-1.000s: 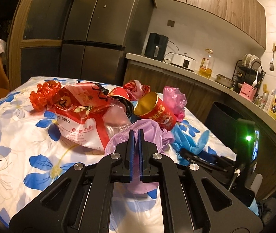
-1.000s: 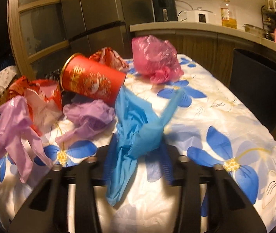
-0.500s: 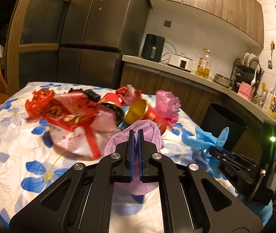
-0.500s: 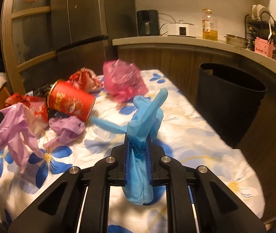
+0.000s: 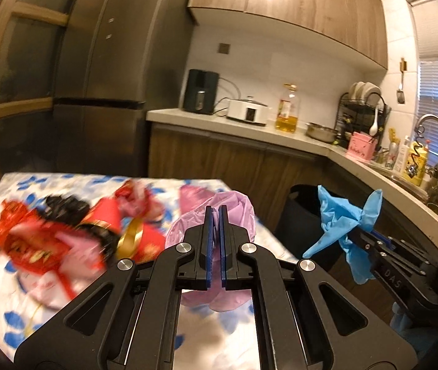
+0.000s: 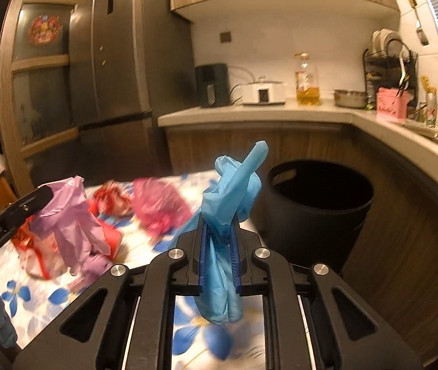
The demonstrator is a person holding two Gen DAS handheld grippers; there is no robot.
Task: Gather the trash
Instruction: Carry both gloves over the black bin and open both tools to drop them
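Trash is in both grippers: the left gripper is clamped tight on a crumpled purple glove, its blue pads almost meeting on the thin film; the right gripper has just been closing and now pinches a blue glove that sticks up above the pads and hangs below them; both gloves are lifted clear of the flowered worktop; more litter lies blurred on it, a pink bag, a red can with a gold rim, and red wrappers whose print cannot be read; a black bin stands open just beside the worktop's edge; in the left view the right gripper's side shows the letters "DAS"; on the kitchen counter behind, an oil bottle carries a label too small to read.
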